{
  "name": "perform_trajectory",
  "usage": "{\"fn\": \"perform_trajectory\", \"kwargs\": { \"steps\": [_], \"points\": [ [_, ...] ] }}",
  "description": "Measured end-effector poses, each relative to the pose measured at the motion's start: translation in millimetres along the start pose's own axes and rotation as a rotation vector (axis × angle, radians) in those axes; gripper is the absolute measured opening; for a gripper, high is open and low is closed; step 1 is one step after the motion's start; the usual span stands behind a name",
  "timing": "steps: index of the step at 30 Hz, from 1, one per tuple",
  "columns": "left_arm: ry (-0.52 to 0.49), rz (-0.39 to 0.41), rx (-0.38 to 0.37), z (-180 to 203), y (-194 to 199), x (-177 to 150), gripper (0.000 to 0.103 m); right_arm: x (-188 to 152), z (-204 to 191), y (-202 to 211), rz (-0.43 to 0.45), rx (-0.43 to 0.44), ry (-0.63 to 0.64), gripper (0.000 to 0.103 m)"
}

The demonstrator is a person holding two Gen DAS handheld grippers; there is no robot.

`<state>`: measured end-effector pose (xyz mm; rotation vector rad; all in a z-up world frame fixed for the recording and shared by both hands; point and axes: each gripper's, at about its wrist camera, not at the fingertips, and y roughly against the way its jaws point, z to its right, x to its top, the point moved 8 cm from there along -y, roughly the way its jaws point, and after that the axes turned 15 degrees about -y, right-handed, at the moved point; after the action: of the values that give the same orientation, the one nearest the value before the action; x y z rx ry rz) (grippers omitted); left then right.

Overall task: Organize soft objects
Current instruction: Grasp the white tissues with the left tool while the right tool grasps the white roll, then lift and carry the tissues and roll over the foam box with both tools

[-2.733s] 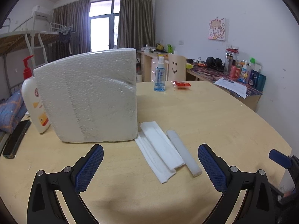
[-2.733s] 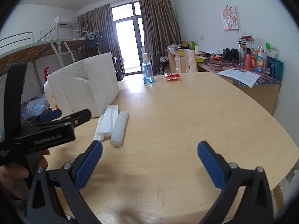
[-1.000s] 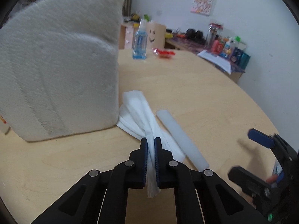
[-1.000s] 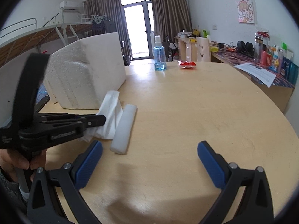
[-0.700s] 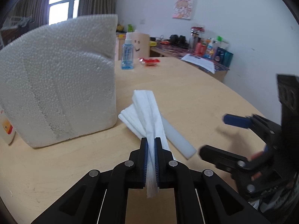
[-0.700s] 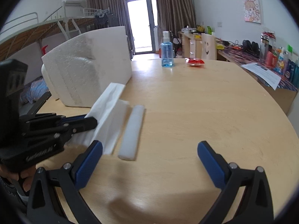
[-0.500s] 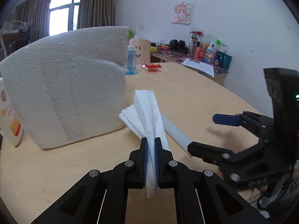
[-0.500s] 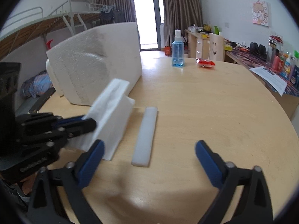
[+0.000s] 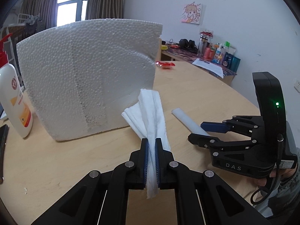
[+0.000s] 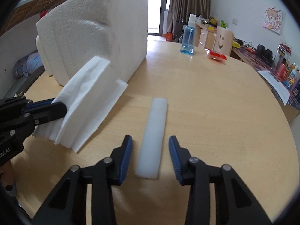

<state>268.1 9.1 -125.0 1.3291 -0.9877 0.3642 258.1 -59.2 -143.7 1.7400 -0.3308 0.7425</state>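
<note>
1. Since a second ago: folded tissue [image 9: 150,112] lifted off the table [image 10: 215,112], right tongs [image 10: 150,150] brought down around the foam strip [image 10: 154,131].
2. Left tongs [image 9: 151,161]: clamped on the tissue's near end.
3. Right tongs: just been closing, blue pads [image 10: 125,153] astride the strip's near end, not touching.
4. Strip: flat on table, beside foam block [image 9: 88,78].

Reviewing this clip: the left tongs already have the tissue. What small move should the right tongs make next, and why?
Probably finish closing the right tongs on the white foam strip. Their jaws have just been closing and now straddle the strip's near end, with a gap still showing on each side, so nothing is gripped yet. The left tongs are shut on the folded tissue, so that hand is busy.
</note>
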Motion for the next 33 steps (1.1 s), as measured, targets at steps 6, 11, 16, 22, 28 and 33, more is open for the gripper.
{"fn": "perform_trajectory", "kwargs": {
  "steps": [6,11,16,22,28,33],
  "points": [
    [-0.004,0.010,-0.007,-0.8,4.8,-2.7,0.007,0.8,-3.4,0.6,-0.014,-0.012,0.016,0.030],
    [0.002,0.018,-0.012,-4.2,12.3,-7.3,0.007,2.8,1.9,0.5,-0.013,0.002,-0.022,0.022],
    [-0.015,0.028,-0.025,-0.5,15.4,-5.1,0.007,3.2,-0.8,2.1,-0.001,0.009,-0.038,0.020],
    [-0.026,0.074,-0.019,4.0,29.7,4.1,0.007,0.5,-2.1,12.1,0.003,0.082,-0.101,0.019],
    [-0.038,0.095,0.004,11.5,41.4,1.5,0.007,0.1,-9.1,43.2,0.076,0.142,-0.113,0.019],
    [-0.020,0.129,0.027,15.4,58.6,-0.8,0.007,0.4,-8.8,62.3,0.120,0.173,-0.149,0.019]
  ]
}}
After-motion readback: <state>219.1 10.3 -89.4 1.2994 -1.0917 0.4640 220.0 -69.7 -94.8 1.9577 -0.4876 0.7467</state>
